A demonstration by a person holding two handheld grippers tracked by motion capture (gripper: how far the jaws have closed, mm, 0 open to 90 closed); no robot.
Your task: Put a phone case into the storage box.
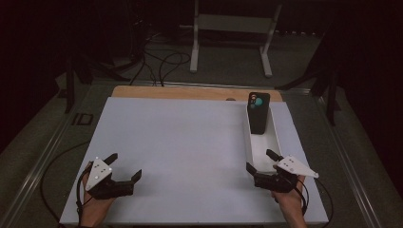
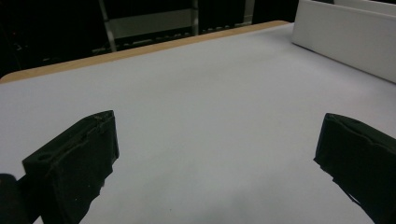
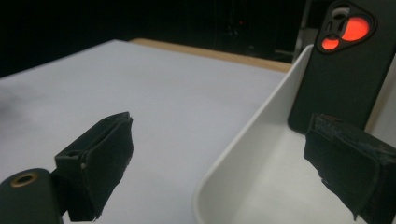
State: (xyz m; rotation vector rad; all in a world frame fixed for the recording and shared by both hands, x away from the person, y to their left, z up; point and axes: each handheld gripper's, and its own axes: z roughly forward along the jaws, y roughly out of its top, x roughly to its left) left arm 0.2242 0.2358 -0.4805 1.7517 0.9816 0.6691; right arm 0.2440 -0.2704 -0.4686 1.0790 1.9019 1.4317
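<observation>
A black phone case [image 1: 259,112] leans upright at the far end of a long white tray [image 1: 273,137] on the right of the white table top [image 1: 190,147]. In the right gripper view the case [image 3: 343,65] shows an orange camera cut-out. My right gripper [image 1: 262,160] rests at the tray's near end, open, its jaws straddling the tray's near left rim [image 3: 243,140] with nothing held. My left gripper [image 1: 127,165] lies on the table's near left, open and empty. In the left gripper view the tray's wall [image 2: 345,35] stands at the far right.
A wooden strip [image 1: 190,92] runs along the table's far edge. Beyond it a white metal stand [image 1: 233,33] and loose cables [image 1: 161,61] sit on the dark floor. Black stand legs [image 1: 76,71] flank both sides.
</observation>
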